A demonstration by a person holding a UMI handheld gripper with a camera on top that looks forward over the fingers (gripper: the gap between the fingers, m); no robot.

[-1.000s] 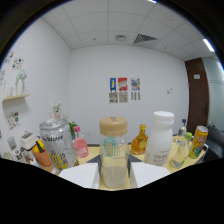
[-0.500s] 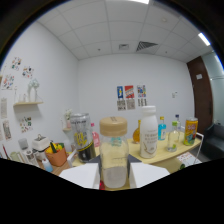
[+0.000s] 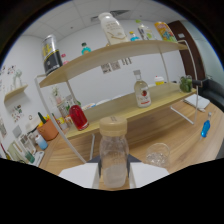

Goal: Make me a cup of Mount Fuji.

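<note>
My gripper (image 3: 112, 169) is shut on a clear plastic bottle (image 3: 113, 152) with a tan cap, held upright between the white fingers (image 3: 79, 175). The bottle looks nearly empty. Just right of the fingers, a small clear glass cup (image 3: 158, 154) stands on the wooden table (image 3: 175, 137). Beyond the bottle rises a two-tier wooden shelf rack (image 3: 125, 107). On its lower shelf stand a flask of red liquid (image 3: 78, 117) and a clear bottle with a red label (image 3: 142, 90).
The top shelf carries a white jug (image 3: 112, 27), a silver can (image 3: 50, 54) and several other containers. An orange pot (image 3: 48, 131) with utensils stands left of the rack. A blue bottle (image 3: 205, 128) lies on the table at the right.
My gripper with the bottle has dropped from above the top shelf down to table level, close in front of the rack. The glass cup has come into view.
</note>
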